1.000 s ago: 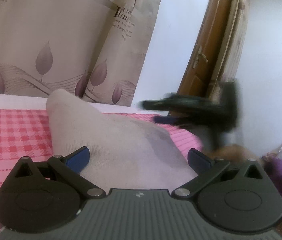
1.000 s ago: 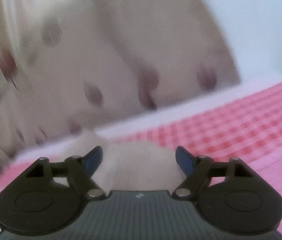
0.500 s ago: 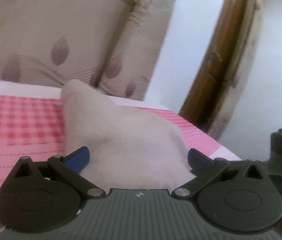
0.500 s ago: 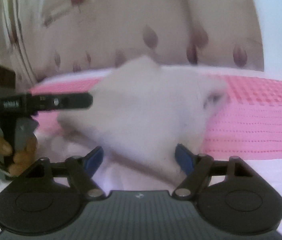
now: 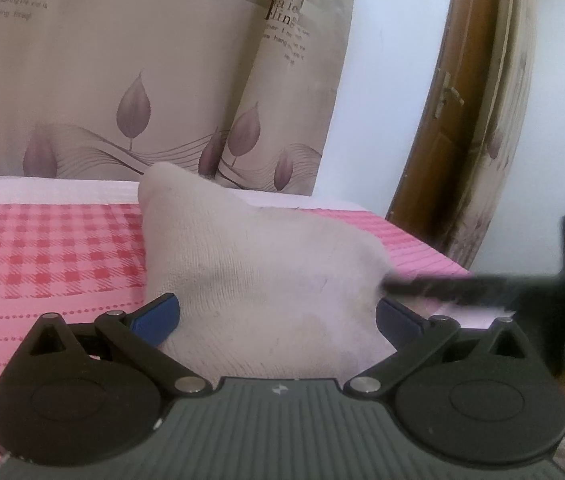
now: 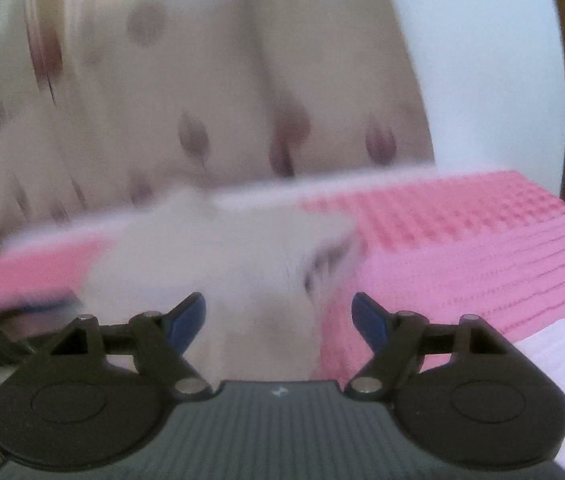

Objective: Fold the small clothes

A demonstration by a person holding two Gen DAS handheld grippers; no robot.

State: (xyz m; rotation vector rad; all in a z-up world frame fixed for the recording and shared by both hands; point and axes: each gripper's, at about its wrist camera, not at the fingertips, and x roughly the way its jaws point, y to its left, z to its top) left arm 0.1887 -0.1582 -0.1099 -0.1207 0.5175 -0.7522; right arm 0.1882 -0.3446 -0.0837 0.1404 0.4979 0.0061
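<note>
A small white knitted sock (image 5: pixel 266 264) lies bunched on the pink checked bed cover (image 5: pixel 42 256), its far end peaked up. My left gripper (image 5: pixel 278 316) stands wide open low over the sock's near end, one blue pad on each side of it. A blurred black finger (image 5: pixel 442 284) of the right gripper reaches in from the right to the sock's right edge. In the blurred right wrist view the sock (image 6: pixel 218 264) lies between the wide jaws of my right gripper (image 6: pixel 278 316), close to the left pad and clear of the right one.
A beige curtain (image 5: pixel 130 80) with purple leaves hangs behind the bed. A brown wooden door (image 5: pixel 470 120) stands at the right past a white wall. The pink cover (image 6: pixel 462 240) stretches right of the sock. A blurred dark part of the left gripper (image 6: pixel 14 316) shows at lower left.
The right gripper drew out to the right edge of the left view, then came back in low at the sock's right edge. The right view swung across the sock. The left gripper stayed over it.
</note>
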